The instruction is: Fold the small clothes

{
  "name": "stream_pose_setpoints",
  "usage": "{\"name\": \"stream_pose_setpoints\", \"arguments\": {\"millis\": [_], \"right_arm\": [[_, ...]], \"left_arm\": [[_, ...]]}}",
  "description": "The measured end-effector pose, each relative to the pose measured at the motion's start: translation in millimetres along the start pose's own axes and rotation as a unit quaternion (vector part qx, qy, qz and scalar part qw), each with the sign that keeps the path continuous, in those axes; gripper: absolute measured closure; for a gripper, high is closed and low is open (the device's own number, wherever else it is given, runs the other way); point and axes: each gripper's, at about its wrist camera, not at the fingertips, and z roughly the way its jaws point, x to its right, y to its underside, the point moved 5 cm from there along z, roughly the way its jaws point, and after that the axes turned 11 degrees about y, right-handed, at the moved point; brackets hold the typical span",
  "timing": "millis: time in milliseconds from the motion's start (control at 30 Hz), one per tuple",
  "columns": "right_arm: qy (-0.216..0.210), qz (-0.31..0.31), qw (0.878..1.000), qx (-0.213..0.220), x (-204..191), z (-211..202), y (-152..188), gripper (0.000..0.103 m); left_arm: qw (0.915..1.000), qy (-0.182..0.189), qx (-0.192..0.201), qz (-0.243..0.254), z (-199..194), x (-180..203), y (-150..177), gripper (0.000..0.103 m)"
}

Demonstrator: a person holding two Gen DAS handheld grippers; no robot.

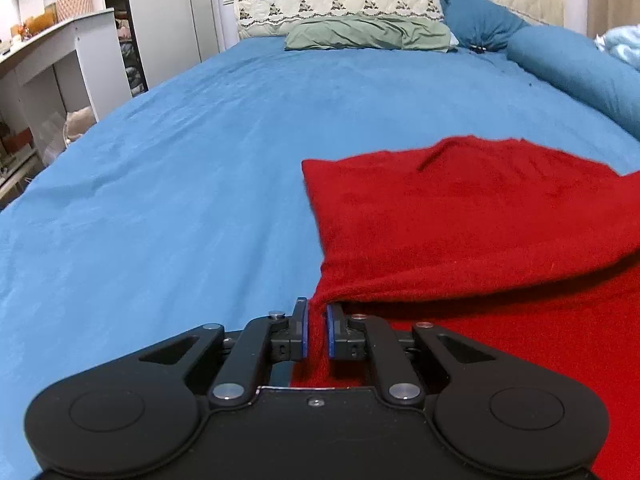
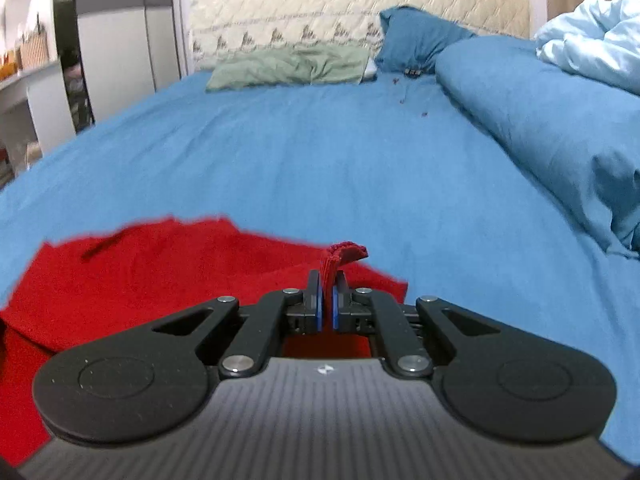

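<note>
Left gripper clenched on the near-left corner of the red cloth; right gripper clenched on a bunched red edge. Cloth folded over itself on the blue bed, stretched left-right. No readable writing.

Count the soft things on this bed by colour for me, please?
Red: 1, knitted garment, pinched by both grippers: left, right
Green: 1, pillow
Dark blue: 2, pillow, rolled duvet
Pale blue: 1, blanket
Total: 5
</note>
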Motion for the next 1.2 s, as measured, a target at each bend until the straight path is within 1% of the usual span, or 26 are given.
{"name": "stream_pose_setpoints", "arguments": {"millis": [100,200,267,300,333,367,400,433,467,533,600,700,767,833,867,933,967,1033,1100,1133,1200], "right_arm": [[0.003,-0.018,1.0,-0.023,-3,3,28,0.084],[0.003,-0.006,0.999,-0.047,5,6,49,0.083],[0.004,0.002,0.998,-0.055,11,5,58,0.081],[0.004,0.006,0.999,-0.051,13,1,61,0.067],[0.012,0.01,0.999,-0.043,16,-5,61,0.055],[0.017,0.014,0.999,-0.031,19,-11,59,0.027],[0.017,0.022,1.0,-0.014,20,-19,57,0.015],[0.011,0.027,1.0,-0.001,19,-24,54,0.015],[-0.004,0.027,1.0,0.007,15,-27,50,0.015],[-0.026,0.02,0.999,0.007,3,-23,42,0.015],[-0.044,0.016,0.999,-0.005,-10,-13,42,0.015],[-0.042,0.021,0.998,-0.04,-16,5,54,0.015],[-0.036,0.02,0.997,-0.061,-15,13,63,0.015],[-0.039,0.026,0.997,-0.057,-13,10,64,0.015],[-0.041,0.03,0.997,-0.051,-13,8,59,0.015],[-0.047,0.034,0.998,-0.025,-14,6,45,0.015],[-0.044,0.029,0.998,-0.023,-16,11,39,0.015],[-0.049,0.034,0.998,-0.028,-17,25,33,0.016],[-0.045,0.044,0.996,-0.056,-13,50,34,0.017],[-0.042,0.047,0.996,-0.061,-11,59,36,0.017],[-0.038,0.044,0.997,-0.053,-7,68,35,0.017]], "left_arm": [[1.0,-0.005,0.003,0.004,-5,2,6,0.093],[0.9999,-0.01,0.003,0.009,-12,3,8,0.094],[0.9998,-0.011,0.005,0.013,-20,4,5,0.094],[0.9997,-0.011,0.014,0.015,-27,6,2,0.094],[0.9993,-0.004,0.031,0.018,-36,9,-4,0.093],[0.9987,0.005,0.046,0.02,-43,13,-11,0.089],[0.9982,0.014,0.055,0.02,-46,17,-18,0.086],[0.9978,0.024,0.059,0.018,-47,21,-24,0.077],[0.9974,0.038,0.059,0.014,-43,25,-31,0.067],[0.9971,0.058,0.049,0.008,-25,32,-37,0.062],[0.9975,0.064,0.032,-0.001,-4,35,-36,0.062],[0.9978,0.062,0.004,-0.022,21,32,-25,0.062],[0.9974,0.066,0.011,-0.024,21,29,-22,0.062],[0.9974,0.067,0.009,-0.024,18,28,-22,0.062],[0.9974,0.067,0.009,-0.024,18,28,-23,0.062],[0.9972,0.069,0.007,-0.027,19,26,-24,0.062],[0.9972,0.069,0.007,-0.028,20,25,-24,0.062],[0.9975,0.066,0.007,-0.024,19,28,-22,0.062],[0.9978,0.064,0.005,-0.02,20,30,-22,0.062],[0.9978,0.064,0.005,-0.019,20,31,-21,0.062],[0.9978,0.063,0.005,-0.019,20,32,-21,0.062]]}}
